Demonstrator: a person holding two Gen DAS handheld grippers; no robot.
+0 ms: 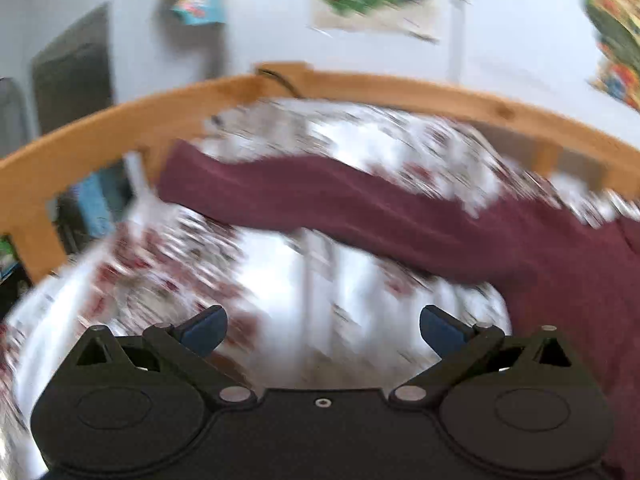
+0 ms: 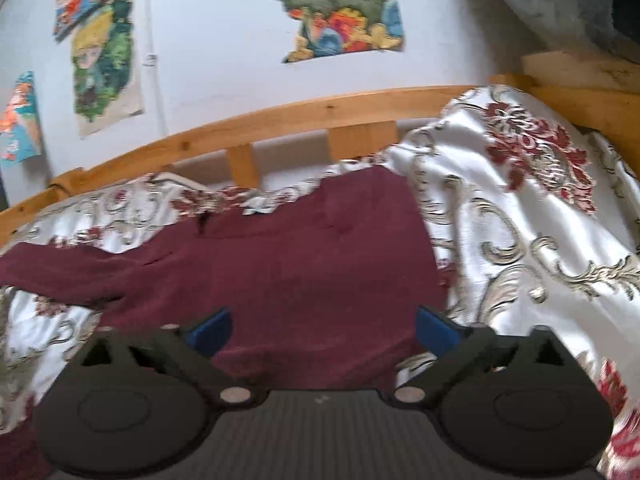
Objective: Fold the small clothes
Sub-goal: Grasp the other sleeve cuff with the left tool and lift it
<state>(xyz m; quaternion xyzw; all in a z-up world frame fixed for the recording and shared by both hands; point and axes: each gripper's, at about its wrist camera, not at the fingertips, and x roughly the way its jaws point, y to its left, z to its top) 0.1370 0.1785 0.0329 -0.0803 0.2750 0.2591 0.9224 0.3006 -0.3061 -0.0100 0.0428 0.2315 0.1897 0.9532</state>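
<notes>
Two tools hang over the bed with their blue pads spread wide and nothing between them: the left tool above the flowered bedspread, the right tool low over the dark red garment. That garment lies spread across the bed toward the far wooden rail, one long part trailing left, likely laid flat so an edge can be taken for folding.

Garment: spread on the bedspread, directly ahead of the right gripper's fingers and running off to their left. In the left wrist view it lies ahead and right of the fingers. Bed rail: behind the bedspread. Posters: on the wall beyond the rail.
</notes>
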